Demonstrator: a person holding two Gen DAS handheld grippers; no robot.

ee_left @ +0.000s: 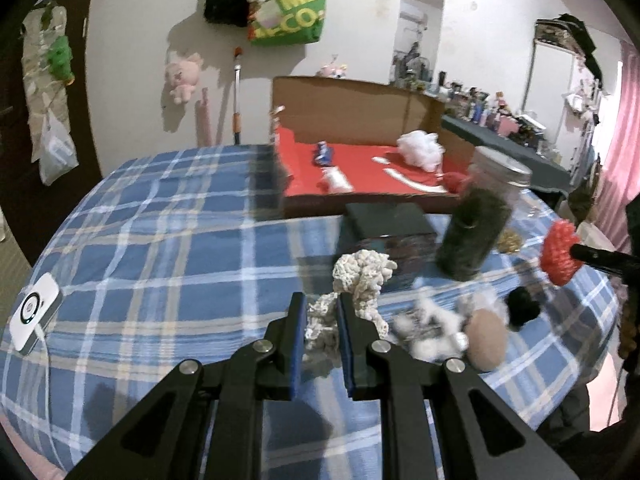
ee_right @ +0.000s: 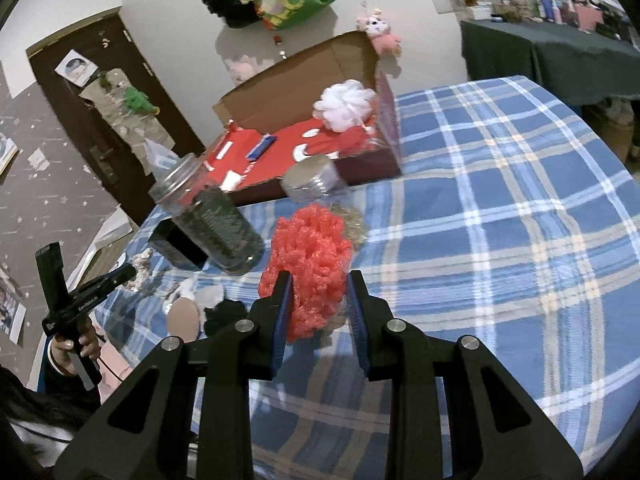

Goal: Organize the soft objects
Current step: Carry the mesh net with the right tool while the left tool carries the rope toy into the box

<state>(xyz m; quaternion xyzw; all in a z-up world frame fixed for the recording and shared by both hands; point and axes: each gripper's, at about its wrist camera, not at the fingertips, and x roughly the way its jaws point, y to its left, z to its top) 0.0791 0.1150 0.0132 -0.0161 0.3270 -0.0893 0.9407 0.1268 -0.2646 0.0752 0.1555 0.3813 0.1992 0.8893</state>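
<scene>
Blue pads on my left hand-held gripper (ee_left: 322, 312) pinch a pale grey knobbly soft piece (ee_left: 320, 330), the jaws drawn in tight on it above the plaid-covered bench (ee_left: 160, 248). Just past that, a cream lump (ee_left: 362, 274) of the same bumpy stuff sits in front of a dark box (ee_left: 386, 220). To its right lies a blurred heap of white fluffy bits (ee_left: 424, 328), a tan felt ball (ee_left: 486, 338) and a black pompom (ee_left: 522, 308).

My right hand-held gripper (ee_right: 318, 290) clamps a red mesh bath pouf (ee_right: 310, 264), its jaws squeezed in on the lower part while the rest bulges above them. From the left wrist view that red pouf shows at the far right edge, off the cloth.

Further back stands a glass jar of dark green material (ee_right: 218, 220) with no lid on, leaning in the picture, and just beside it a second jar with a silver screw lid (ee_right: 314, 178); what it holds is too blurred to tell.

Behind the jars is an open cardboard box (ee_right: 304, 68) lined in red, with a white mesh pouf (ee_right: 346, 106) resting in its right end and a few small flat items on the red floor. A small white device (ee_left: 34, 312) lies near the bench's left edge.

On the far wall hang a green bag (ee_left: 292, 12) and a pink plush toy (ee_left: 182, 80).
</scene>
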